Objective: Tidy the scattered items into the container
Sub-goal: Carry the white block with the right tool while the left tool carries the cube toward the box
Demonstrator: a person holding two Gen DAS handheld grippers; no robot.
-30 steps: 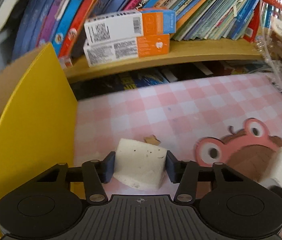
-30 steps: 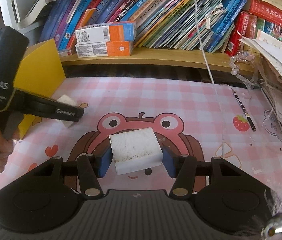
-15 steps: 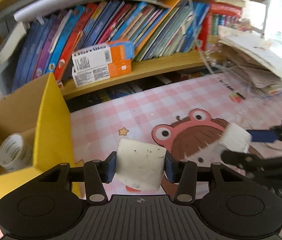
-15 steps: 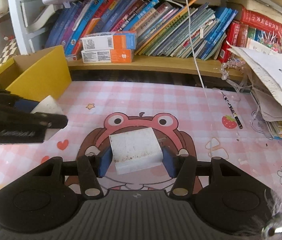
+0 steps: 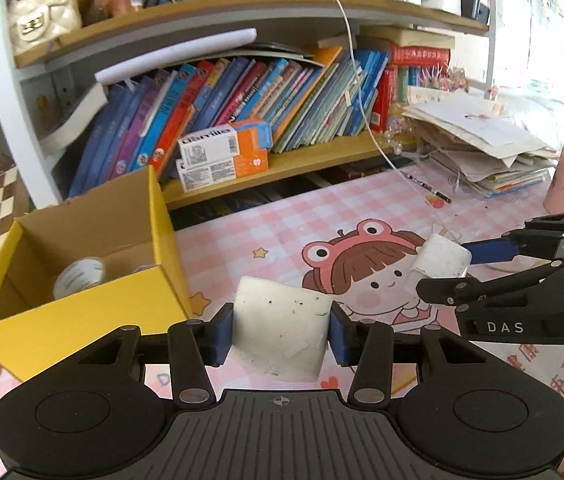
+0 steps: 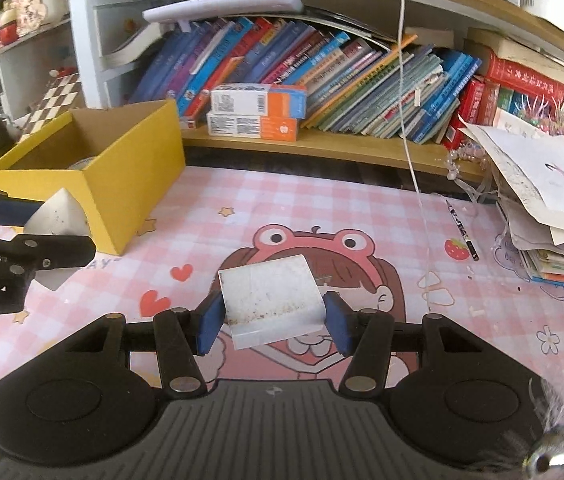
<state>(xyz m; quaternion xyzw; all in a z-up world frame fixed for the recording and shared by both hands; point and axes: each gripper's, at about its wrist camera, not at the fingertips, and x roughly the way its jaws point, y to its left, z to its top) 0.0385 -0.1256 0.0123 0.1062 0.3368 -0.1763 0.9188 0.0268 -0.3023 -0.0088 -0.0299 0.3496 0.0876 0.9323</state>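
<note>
Speckled white blocks (image 5: 280, 330) (image 6: 270, 300); probably foam

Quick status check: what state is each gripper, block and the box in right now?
left gripper: shut on a white block
left white block: held, lifted beside the box
right gripper: shut on a white block
right white block: held above the mat
yellow box: open, tape roll inside

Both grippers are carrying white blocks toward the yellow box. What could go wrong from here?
1. Both loads head for one opening: the left gripper and right gripper could collide above the yellow box.
2. The left white block is near the box's front wall; carried too low, it may clip the rim.
3. A tape roll already lies inside, so a dropped block may land on it and tip.
</note>
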